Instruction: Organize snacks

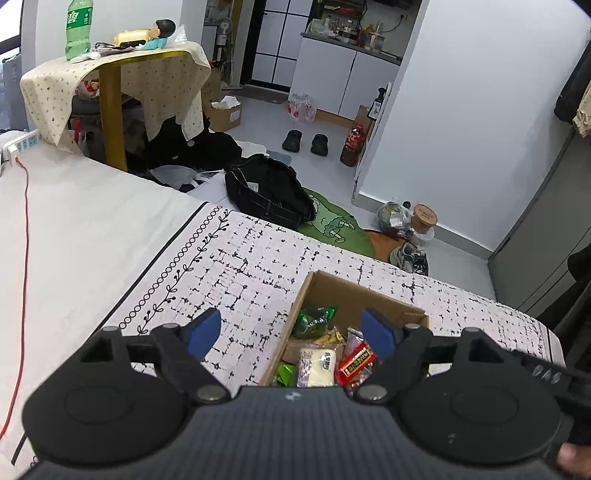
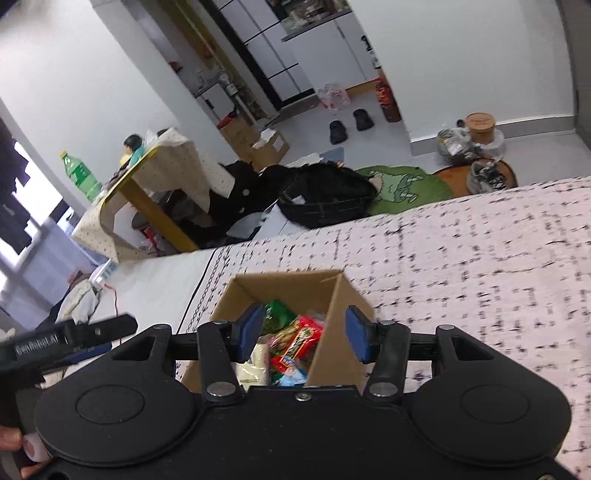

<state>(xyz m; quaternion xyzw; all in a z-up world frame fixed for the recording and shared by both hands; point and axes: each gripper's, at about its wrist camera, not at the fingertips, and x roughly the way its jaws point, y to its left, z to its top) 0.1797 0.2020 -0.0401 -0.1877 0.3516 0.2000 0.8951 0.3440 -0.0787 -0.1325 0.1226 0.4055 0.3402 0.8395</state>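
Two grippers over cardboard box (image 1: 334, 291) of snacks (image 1: 317, 365) on patterned bedspread (image 1: 240, 266); left gripper (image 1: 291, 332) jaws wide apart, empty; right gripper (image 2: 304, 334) jaws partly apart, straddling box wall, not clamping; right view alone shows left gripper's handle (image 2: 70, 338); beyond bed: black bag (image 1: 269, 194), green mat (image 1: 332, 221), draped table (image 1: 122, 74), green bottle (image 1: 78, 27).

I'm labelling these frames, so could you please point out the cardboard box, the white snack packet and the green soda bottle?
cardboard box (image 1: 384, 295), left wrist view, inner far wall.
white snack packet (image 1: 317, 365), left wrist view, front face.
green soda bottle (image 1: 78, 29), left wrist view, label.
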